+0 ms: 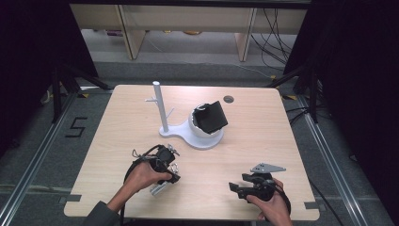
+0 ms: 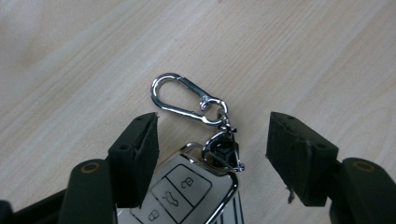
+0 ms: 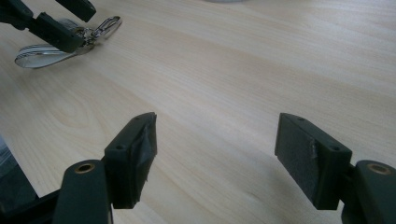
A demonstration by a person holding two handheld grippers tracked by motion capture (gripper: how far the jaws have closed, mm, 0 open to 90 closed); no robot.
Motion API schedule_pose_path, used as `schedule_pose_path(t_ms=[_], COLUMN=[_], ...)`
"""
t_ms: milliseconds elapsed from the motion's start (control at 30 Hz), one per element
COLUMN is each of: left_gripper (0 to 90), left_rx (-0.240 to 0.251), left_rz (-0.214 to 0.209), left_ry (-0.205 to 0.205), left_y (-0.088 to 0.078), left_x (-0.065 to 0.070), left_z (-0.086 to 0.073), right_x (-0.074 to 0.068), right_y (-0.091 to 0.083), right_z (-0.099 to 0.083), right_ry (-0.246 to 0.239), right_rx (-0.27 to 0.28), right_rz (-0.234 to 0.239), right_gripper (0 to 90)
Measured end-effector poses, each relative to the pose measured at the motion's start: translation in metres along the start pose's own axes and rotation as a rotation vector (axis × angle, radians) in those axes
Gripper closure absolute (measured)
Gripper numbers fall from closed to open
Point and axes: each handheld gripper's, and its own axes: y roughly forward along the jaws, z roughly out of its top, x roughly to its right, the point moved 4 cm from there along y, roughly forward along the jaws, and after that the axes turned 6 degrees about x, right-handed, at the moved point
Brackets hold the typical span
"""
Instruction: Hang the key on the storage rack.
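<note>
A car key fob (image 2: 187, 198) with a chrome edge and button icons lies flat on the wooden table (image 2: 303, 56). A short chain links it to a silver carabiner clip (image 2: 182, 98). My left gripper (image 2: 212, 135) hangs over the fob's chain end, open, one jaw on each side and neither pad pressing on it. In the high view the left gripper (image 1: 170, 177) is at the front left, over the key fob (image 1: 158, 189). My right gripper (image 1: 239, 182) rests at the front right, pointing left. In its own view the right gripper (image 3: 215, 135) is open over bare wood.
A white stand (image 1: 162, 110) with a tall pegged post rises mid-table. Its round base (image 1: 203, 140) carries a white dome topped by a black square object (image 1: 212, 117). A cable hole (image 1: 228, 99) lies behind it. The table's front edge (image 1: 188, 217) is close to both hands.
</note>
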Motion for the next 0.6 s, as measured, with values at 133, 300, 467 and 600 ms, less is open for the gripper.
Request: schedule_pose_path(t_ms=[133, 300, 467, 600], left_gripper=[35.1, 35.9, 38.8, 41.5], left_rx=[-0.032, -0.076, -0.087, -0.087], left_rz=[-0.021, -0.040, -0.033, -0.040], left_ry=[-0.028, -0.024, -0.004, 0.026], left_y=[0.004, 0.011, 0.016, 0.018], left_x=[-0.004, -0.002, 0.000, 0.007], left_z=[0.004, 0.007, 0.014, 0.017], right_x=[0.001, 0.001, 0.002, 0.002], right_y=[-0.001, 0.000, 0.000, -0.001], right_z=[0.001, 0.001, 0.001, 0.002], right_ry=[-0.015, -0.011, -0.007, -0.006], right_rx=[-0.005, -0.007, 0.000, -0.001], right_rz=[-0.008, -0.003, -0.001, -0.005], right_gripper=[30.4, 30.4, 30.4, 30.4])
